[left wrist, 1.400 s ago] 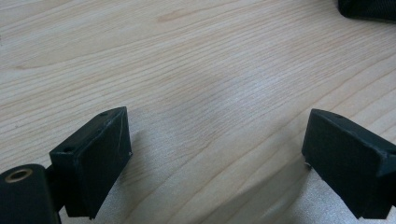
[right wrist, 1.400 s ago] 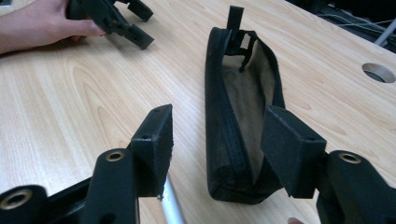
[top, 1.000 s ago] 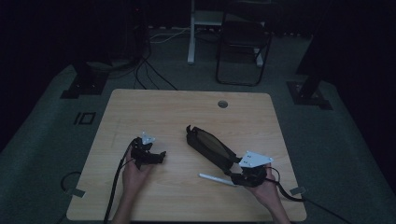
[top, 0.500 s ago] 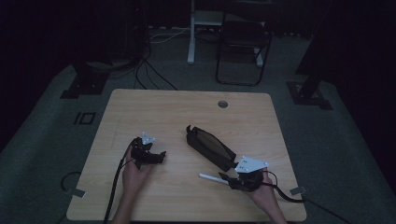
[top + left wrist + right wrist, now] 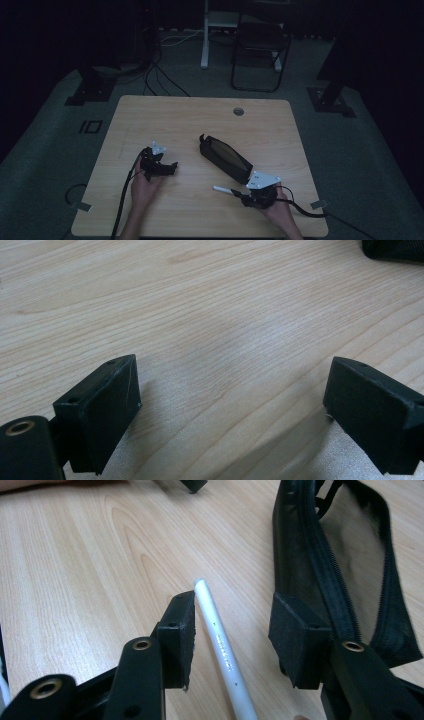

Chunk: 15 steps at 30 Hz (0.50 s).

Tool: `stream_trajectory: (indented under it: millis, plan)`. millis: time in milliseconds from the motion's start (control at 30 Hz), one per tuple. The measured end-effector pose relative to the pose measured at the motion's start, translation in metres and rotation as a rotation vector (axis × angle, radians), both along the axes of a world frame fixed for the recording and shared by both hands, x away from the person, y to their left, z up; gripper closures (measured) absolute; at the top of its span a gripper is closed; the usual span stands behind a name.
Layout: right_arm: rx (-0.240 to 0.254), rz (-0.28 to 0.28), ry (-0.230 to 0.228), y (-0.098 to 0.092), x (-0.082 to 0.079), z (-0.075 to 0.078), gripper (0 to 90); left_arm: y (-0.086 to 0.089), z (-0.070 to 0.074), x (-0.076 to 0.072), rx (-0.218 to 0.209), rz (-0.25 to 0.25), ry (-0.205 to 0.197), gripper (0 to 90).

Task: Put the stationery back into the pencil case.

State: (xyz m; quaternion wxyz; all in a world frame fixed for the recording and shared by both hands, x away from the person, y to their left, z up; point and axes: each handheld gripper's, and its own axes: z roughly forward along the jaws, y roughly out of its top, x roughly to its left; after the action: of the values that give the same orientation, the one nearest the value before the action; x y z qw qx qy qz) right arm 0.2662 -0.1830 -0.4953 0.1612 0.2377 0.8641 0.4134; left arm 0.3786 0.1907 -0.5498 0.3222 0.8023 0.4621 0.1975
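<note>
A white pen (image 5: 222, 190) lies on the wooden table (image 5: 200, 120) near the front, just left of an unzipped black pencil case (image 5: 225, 157). My right gripper (image 5: 241, 195) straddles the pen's near end. In the right gripper view the pen (image 5: 220, 640) lies between the jaws of that gripper (image 5: 235, 612), close against the left pad (image 5: 180, 630) and apart from the right one. These jaws have just been closing and still show a gap. The case (image 5: 350, 570) lies right of them. My left gripper (image 5: 167, 167) rests open on the table, and bare wood shows between the jaws of the left gripper (image 5: 235, 370).
A cable hole (image 5: 238, 111) sits near the table's far edge. Beyond the table a chair (image 5: 260, 45) and stand legs are on the dark floor. A corner of the case (image 5: 395, 247) shows in the left gripper view. Cables trail off the front edge.
My right gripper has slid a little toward the front left along the pen, and its jaws have narrowed around it. The left hand has stayed put.
</note>
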Motion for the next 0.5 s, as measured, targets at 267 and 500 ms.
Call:
stream_trajectory:
  millis: [267,500]
  plan:
    - [-0.021,0.010,0.010,0.005,0.000,-0.007,56.4,0.000,0.000,0.000,0.000,0.000,0.000,8.3]
    - [-0.051,0.005,0.029,0.010,0.002,-0.014,60.2,0.000,0.000,0.000,0.000,0.000,0.000,8.3]
